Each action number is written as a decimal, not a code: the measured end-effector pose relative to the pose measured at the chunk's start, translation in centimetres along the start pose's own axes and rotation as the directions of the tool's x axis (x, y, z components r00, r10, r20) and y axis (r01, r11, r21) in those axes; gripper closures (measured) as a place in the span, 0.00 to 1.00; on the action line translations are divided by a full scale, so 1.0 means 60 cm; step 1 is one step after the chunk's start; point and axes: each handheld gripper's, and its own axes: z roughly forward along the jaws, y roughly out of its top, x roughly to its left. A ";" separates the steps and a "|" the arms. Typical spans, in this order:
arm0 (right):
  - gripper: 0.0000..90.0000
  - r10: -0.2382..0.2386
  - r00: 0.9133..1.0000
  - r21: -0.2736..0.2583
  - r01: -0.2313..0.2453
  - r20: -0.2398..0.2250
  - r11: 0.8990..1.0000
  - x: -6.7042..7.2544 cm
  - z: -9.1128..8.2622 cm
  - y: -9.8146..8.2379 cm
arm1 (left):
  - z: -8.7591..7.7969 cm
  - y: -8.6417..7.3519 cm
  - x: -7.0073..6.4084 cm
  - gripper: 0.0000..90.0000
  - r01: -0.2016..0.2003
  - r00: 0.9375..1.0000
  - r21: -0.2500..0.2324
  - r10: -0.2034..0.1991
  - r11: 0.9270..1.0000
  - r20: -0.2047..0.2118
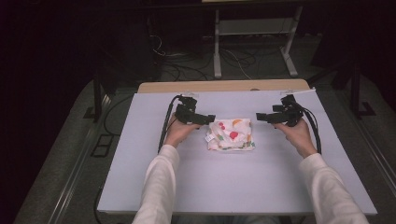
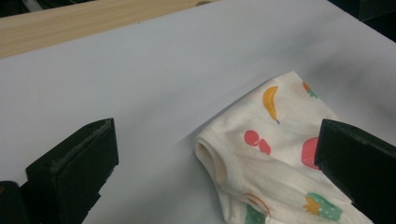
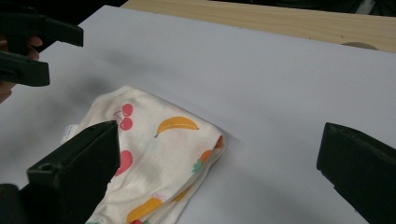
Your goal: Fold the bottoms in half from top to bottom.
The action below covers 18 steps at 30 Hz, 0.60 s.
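Observation:
A folded cream cloth [image 1: 231,134] printed with fruit lies flat in the middle of the pale table sheet [image 1: 233,186]. My left gripper [image 1: 208,119] hovers at the cloth's left edge, open, nothing between its jaws. In the left gripper view the wide-apart jaws [image 2: 217,140] frame the cloth [image 2: 275,140] below them. My right gripper [image 1: 261,116] hovers just off the cloth's right edge, also open and empty. In the right gripper view my own jaws [image 3: 219,140] stand apart above the cloth [image 3: 163,140], and the left gripper [image 3: 32,51] shows at the upper left.
A wooden strip [image 1: 224,86] runs along the table's far edge. Behind it, a white metal frame [image 1: 217,46] and loose cables [image 1: 233,58] lie on the dark floor. Bare sheet surrounds the cloth on all sides.

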 end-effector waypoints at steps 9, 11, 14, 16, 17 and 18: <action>0.00 -0.021 1.000 -0.007 0.021 -0.004 1.000 0.012 -0.019 -0.015 | -0.042 -0.013 -0.002 0.00 -0.012 1.000 -0.055 0.012 0.998 -0.011; 0.00 -0.021 1.000 -0.007 0.021 -0.005 1.000 0.015 -0.023 -0.021 | -0.053 -0.019 -0.002 0.00 -0.018 1.000 -0.063 0.017 0.998 -0.017; 0.00 -0.029 1.000 -0.004 0.029 0.002 1.000 0.020 -0.027 -0.028 | -0.068 -0.025 -0.001 0.00 -0.016 1.000 -0.076 0.015 0.997 -0.014; 0.00 -0.032 0.999 -0.006 0.032 0.004 0.999 0.023 -0.031 -0.033 | -0.077 -0.031 -0.001 0.00 -0.019 1.000 -0.086 0.017 0.996 -0.019; 0.00 -0.034 0.999 -0.009 0.034 0.004 0.999 0.024 -0.033 -0.035 | -0.081 -0.033 0.000 0.00 -0.021 1.000 -0.088 0.020 0.996 -0.019; 0.00 -0.036 0.999 -0.009 0.036 0.004 0.999 0.025 -0.035 -0.037 | -0.086 -0.036 0.000 0.00 -0.022 1.000 -0.091 0.020 0.996 -0.019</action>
